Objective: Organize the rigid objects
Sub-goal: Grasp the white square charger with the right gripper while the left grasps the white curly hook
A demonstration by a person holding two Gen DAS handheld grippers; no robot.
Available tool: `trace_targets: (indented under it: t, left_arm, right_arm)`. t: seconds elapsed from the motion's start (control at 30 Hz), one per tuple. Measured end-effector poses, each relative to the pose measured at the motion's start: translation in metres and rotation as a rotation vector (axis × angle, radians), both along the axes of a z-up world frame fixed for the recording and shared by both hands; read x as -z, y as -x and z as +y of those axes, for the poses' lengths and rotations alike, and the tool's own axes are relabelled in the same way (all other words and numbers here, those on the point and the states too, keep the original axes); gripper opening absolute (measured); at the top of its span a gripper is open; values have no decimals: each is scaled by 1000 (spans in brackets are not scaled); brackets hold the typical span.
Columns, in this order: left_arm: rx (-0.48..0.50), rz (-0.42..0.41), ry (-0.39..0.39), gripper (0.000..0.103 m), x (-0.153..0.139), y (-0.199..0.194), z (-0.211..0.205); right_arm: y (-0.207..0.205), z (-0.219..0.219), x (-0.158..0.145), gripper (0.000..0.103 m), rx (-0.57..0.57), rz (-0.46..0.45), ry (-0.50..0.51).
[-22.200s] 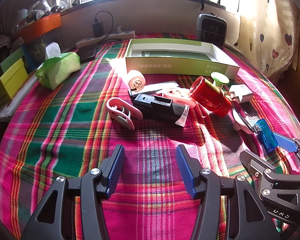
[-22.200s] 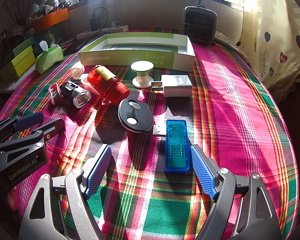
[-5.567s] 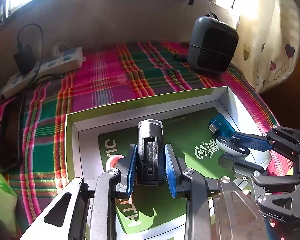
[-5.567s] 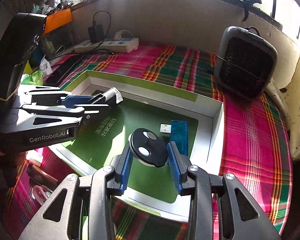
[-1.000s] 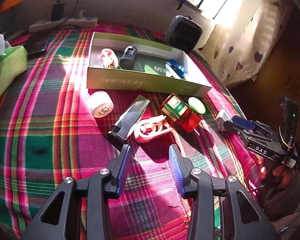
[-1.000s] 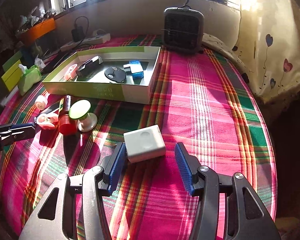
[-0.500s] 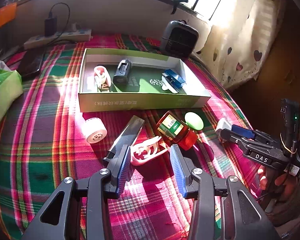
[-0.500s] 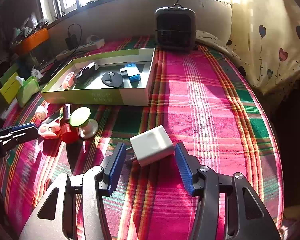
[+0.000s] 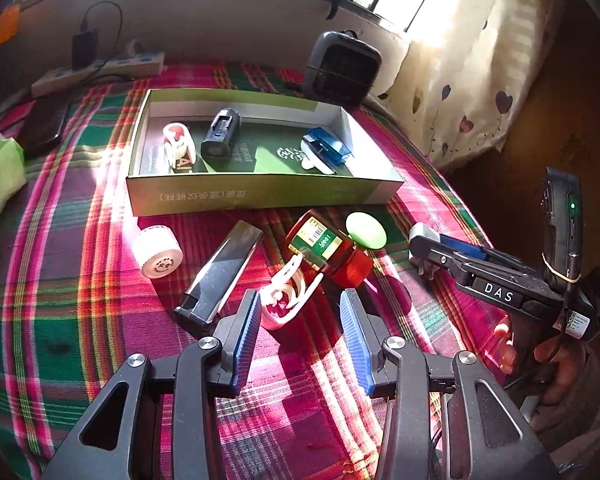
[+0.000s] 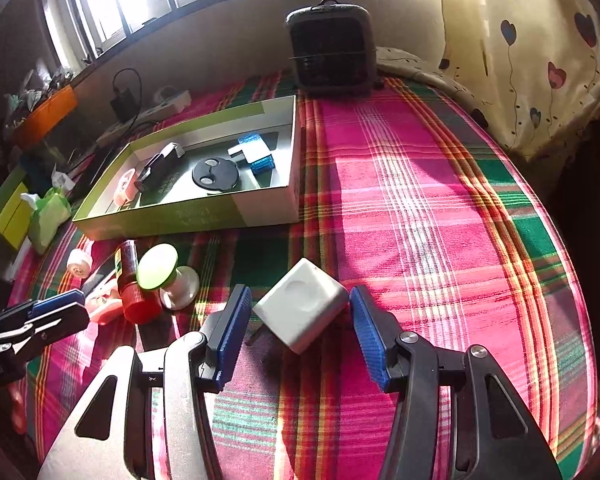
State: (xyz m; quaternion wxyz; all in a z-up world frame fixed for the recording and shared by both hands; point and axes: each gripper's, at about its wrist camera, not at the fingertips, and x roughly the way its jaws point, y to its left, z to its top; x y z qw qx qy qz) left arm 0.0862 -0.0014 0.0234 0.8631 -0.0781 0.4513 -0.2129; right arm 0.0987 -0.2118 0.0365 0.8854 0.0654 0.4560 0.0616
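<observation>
My left gripper (image 9: 298, 326) is open, its pads on either side of a pink-white plastic clip (image 9: 286, 296) lying on the plaid cloth. My right gripper (image 10: 300, 330) is open around a white charger cube (image 10: 302, 310), which sits tilted between the pads; I cannot tell if they touch it. The open green-and-white box (image 9: 260, 196) holds a white clip (image 9: 178, 146), a black device (image 9: 220, 138), a blue USB part (image 9: 326, 150) and a black disc (image 10: 215, 174). The right gripper also shows in the left wrist view (image 9: 424, 242).
On the cloth before the box lie a red bottle (image 9: 328, 250), a green-topped spool (image 9: 366, 230), a black bar (image 9: 220, 272) and a white tape roll (image 9: 158, 252). A small grey heater (image 10: 330, 54) stands behind the box. A power strip (image 9: 100, 72) and tissue pack (image 10: 50, 216) lie left.
My left gripper has moved forward so the pink clip now lies between its pads. My right gripper has closed in on the white charger, which has turned and tilted.
</observation>
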Motion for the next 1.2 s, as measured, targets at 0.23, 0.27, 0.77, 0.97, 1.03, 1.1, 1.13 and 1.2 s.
trace_targets:
  t: [0.23,0.27,0.77,0.97,1.03,1.1,1.13,1.2]
  left_arm:
    - [28,-3,-17,40,0,6,-8]
    - [31,-8,-32,40,0,6,-9]
    - [26,-12,-136,40,12,-11,-21]
    - [33,-39,-180,40,13,-13,-28]
    - [31,-46,-187,40,13,-13,-29]
    - [27,-50,-187,40,13,-14,-29]
    - [26,-50,-188,40,13,-14,-29]
    - [24,-52,-195,40,13,-14,-30]
  right_arm:
    - [-3,7,4,52,-28,7,30]
    - [-3,8,4,52,-30,6,41]
    - [-1,13,7,52,-24,-10,158]
    - [-2,12,7,52,-24,-9,156]
    - [-2,12,7,52,-22,-9,152]
    - [-2,10,7,52,-15,-9,150]
    - [-2,9,7,52,-8,-9,147]
    - [-2,5,7,52,0,-10,130]
